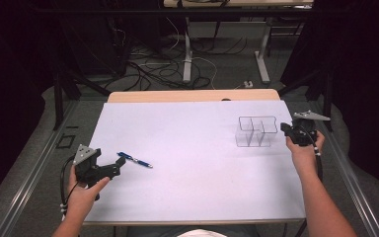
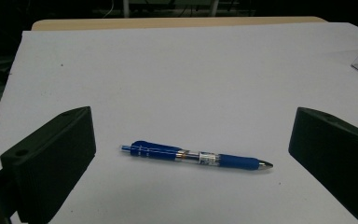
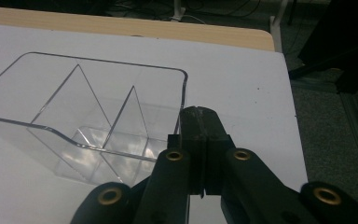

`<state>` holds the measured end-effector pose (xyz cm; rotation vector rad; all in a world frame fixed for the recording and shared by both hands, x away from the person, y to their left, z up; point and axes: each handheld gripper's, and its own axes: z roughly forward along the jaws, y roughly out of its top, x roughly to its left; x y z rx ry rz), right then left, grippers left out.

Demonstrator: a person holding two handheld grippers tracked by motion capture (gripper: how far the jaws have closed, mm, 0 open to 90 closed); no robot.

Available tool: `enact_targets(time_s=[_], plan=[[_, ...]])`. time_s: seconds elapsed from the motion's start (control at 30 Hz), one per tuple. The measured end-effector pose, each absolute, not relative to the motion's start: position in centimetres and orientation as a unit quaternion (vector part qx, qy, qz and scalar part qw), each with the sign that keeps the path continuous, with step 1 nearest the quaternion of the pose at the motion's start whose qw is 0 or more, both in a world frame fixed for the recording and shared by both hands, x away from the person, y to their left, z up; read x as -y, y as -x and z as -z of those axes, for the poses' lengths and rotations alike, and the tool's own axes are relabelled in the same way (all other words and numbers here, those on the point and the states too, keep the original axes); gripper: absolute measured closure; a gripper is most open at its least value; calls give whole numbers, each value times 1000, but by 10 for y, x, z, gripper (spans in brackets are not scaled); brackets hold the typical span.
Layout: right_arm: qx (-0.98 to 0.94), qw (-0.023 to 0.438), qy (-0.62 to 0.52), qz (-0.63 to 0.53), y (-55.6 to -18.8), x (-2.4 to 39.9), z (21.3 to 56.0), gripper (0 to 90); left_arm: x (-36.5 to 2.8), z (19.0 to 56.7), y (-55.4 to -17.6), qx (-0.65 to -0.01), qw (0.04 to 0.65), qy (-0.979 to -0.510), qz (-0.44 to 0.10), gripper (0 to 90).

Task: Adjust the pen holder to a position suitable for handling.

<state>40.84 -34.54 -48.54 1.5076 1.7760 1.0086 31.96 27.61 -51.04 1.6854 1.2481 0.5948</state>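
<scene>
Blue pen [image 2: 196, 157] lies on open table between wide left tongs [image 2: 191, 154] — right tongs [image 3: 204, 122] closed beside clear organizer [image 3: 98, 116].

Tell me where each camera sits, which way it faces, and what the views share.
High view: above the person's side, looking forward and down on the table; both forearms, left gripper and right gripper show.
Left gripper view: rides the left gripper, looking between its open fingers at the blue pen.
Right gripper view: rides the right gripper, looking past its shut fingers at the clear divided organizer.
Shared: the high view also shows the pen and the organizer.
</scene>
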Motion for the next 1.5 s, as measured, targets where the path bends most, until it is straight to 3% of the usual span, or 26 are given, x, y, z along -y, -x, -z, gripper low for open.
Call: enact_targets(time_s=[0.6, 1.5], plan=[[-686, 267, -558, -383, -440, 354, 504, 900, -277, 512, -318, -512, 456, -687, -242, 9], [-707, 246, -538, -387, -451, 344, 515, 900, -278, 513, -318, -520, 453, -683, -242, 15]])
